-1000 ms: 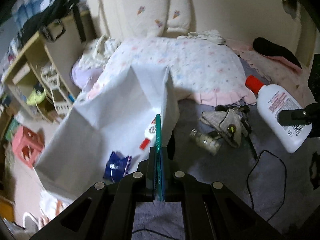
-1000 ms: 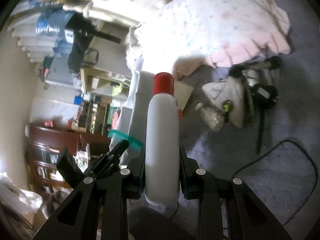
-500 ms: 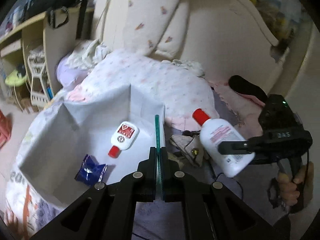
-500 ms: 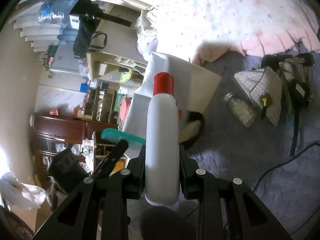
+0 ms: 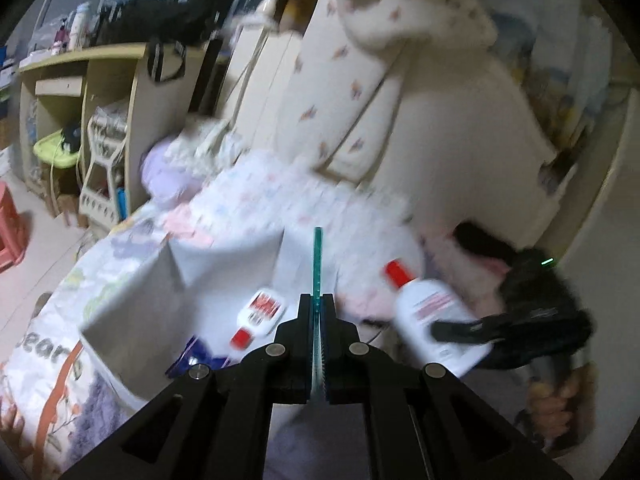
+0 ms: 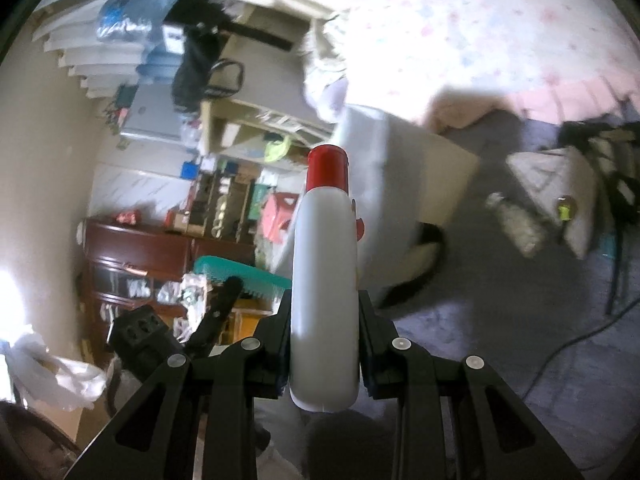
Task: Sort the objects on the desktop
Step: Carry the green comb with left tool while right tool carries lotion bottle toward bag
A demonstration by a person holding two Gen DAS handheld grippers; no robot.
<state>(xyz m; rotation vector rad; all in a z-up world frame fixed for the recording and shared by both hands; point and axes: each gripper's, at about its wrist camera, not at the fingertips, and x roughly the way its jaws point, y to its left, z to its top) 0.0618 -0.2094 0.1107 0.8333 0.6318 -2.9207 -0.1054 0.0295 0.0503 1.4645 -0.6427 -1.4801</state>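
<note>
In the left wrist view my left gripper [image 5: 318, 300] is shut on a teal comb [image 5: 318, 256], seen edge-on and pointing over the white open box [image 5: 132, 300]. Inside the box lie a small red-capped bottle [image 5: 262, 314] and a blue packet [image 5: 192, 356]. To the right, my right gripper [image 5: 460, 326] is shut on a large white bottle with a red cap [image 5: 428, 312], held in the air beside the box. In the right wrist view that bottle [image 6: 324, 280] stands between the right gripper's [image 6: 324, 300] fingers, the comb [image 6: 240, 276] is at its left, and the box [image 6: 400, 184] is behind.
A small jar [image 6: 516, 220], a cloth pouch [image 6: 568, 196] and a black cable [image 6: 580, 336] lie on the grey blanket. A flowered pillow [image 6: 500, 40] sits beyond the box. Shelves [image 5: 80, 120] stand at the left. A person's hand [image 5: 560, 396] grips the right handle.
Both grippers rose. The left view swung up and over the box, so its inside shows. The right gripper carried the white bottle closer to the box and the comb.
</note>
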